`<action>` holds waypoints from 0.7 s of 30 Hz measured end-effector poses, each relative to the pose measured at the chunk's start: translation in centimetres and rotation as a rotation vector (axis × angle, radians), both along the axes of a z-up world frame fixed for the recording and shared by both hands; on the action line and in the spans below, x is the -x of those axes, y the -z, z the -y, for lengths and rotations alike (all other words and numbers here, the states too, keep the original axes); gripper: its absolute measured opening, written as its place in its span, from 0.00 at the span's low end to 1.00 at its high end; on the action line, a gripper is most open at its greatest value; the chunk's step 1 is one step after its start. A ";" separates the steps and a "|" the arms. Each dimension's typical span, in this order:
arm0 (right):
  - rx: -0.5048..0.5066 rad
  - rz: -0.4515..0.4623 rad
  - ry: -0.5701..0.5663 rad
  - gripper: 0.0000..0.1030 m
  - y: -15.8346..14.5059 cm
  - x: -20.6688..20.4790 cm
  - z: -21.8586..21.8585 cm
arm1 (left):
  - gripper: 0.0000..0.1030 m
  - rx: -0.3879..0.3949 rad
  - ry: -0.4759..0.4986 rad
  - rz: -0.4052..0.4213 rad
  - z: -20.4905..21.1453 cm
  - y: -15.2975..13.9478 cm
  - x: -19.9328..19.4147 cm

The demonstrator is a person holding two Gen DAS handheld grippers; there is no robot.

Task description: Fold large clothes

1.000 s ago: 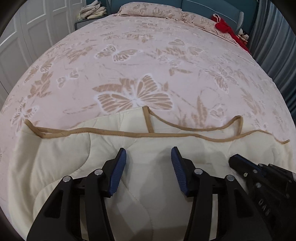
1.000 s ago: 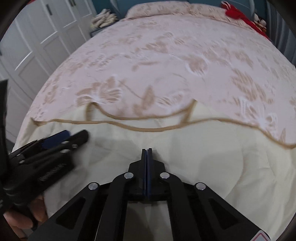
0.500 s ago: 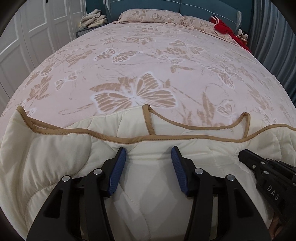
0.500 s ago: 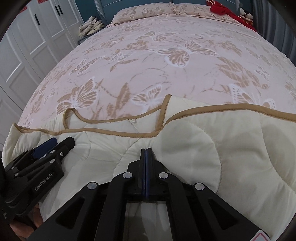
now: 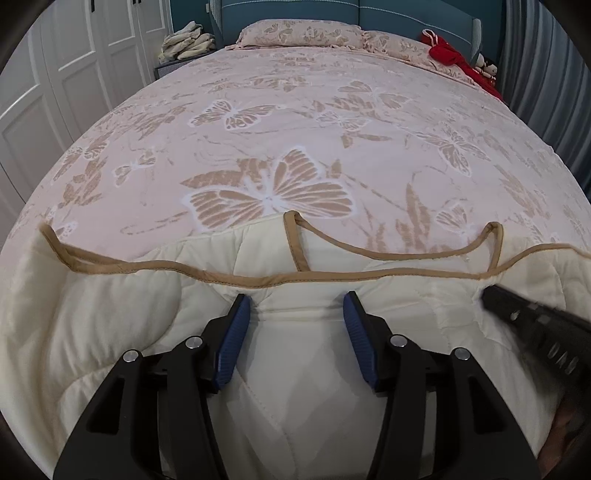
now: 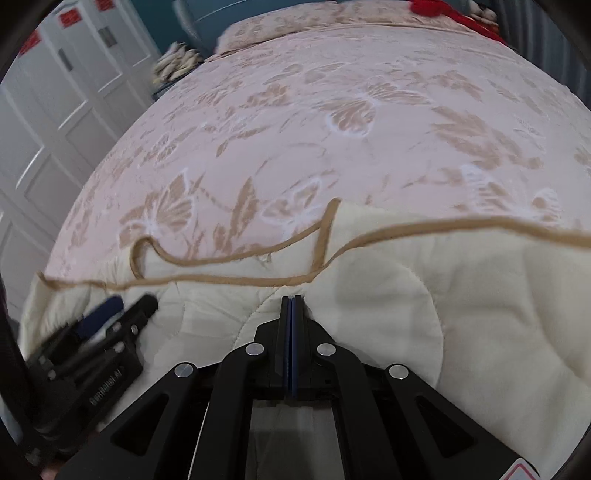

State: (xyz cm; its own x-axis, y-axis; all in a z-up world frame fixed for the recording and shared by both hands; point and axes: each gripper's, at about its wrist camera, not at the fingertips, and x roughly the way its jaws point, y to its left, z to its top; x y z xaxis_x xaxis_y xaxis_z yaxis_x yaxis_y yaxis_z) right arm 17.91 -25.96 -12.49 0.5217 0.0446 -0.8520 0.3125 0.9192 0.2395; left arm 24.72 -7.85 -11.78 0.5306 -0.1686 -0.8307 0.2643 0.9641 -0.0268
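Observation:
A cream quilt (image 5: pixel 110 332) with a tan bound edge (image 5: pixel 295 277) lies bunched at the near end of a pink butterfly-print bed (image 5: pixel 295 129). My left gripper (image 5: pixel 297 306) holds a thick fold of it between its blue pads, jaws about half apart. At the right of this view, my right gripper (image 5: pixel 487 293) meets the quilt just under the tan edge, and the cloth puckers around its tip. In the right wrist view the right gripper (image 6: pixel 291 300) is shut, its tip pinching the quilt (image 6: pixel 480 314). The left gripper (image 6: pixel 133 304) shows blurred at the lower left.
White wardrobe doors (image 5: pixel 74 74) run along the left of the bed. A pile of folded cloth (image 5: pixel 186 42) sits on a nightstand by the pillows (image 5: pixel 303 33). A red item (image 5: pixel 450 55) lies at the far right corner, next to a grey curtain (image 5: pixel 546 74).
The quilt's tan edge has come closer to both grippers and the cloth has bunched up around them. Its left end now stands higher. The right wrist view has rolled.

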 end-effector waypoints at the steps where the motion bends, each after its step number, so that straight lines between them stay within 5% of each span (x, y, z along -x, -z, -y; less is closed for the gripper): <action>1: 0.019 0.007 0.030 0.00 -1.0 0.5 0.0 | 0.50 0.025 -0.019 -0.012 -0.8 -1.1 0.3; 2: 0.033 0.038 0.050 0.11 -2.9 1.4 -0.2 | 0.52 0.067 -0.039 -0.020 -1.7 -2.1 0.7; 4: 0.019 0.083 0.016 0.11 -5.9 3.5 -1.3 | 0.60 0.193 -0.081 -0.033 -5.0 -4.5 2.2; 7: 0.001 0.094 -0.066 0.11 -7.9 6.6 -3.8 | 0.67 0.281 -0.175 -0.041 -10.9 -7.1 4.8; 14: -0.044 -0.013 -0.189 0.07 -5.6 9.5 -9.8 | 0.68 0.392 -0.322 -0.161 -21.7 -6.1 10.0; 17: -0.046 -0.073 -0.191 0.05 -3.7 9.2 -11.1 | 0.68 0.371 -0.349 -0.198 -22.9 -4.7 11.4; 21: -0.010 -0.111 -0.163 0.00 -1.7 8.6 -11.6 | 0.69 0.444 -0.377 -0.244 -24.2 -2.5 12.4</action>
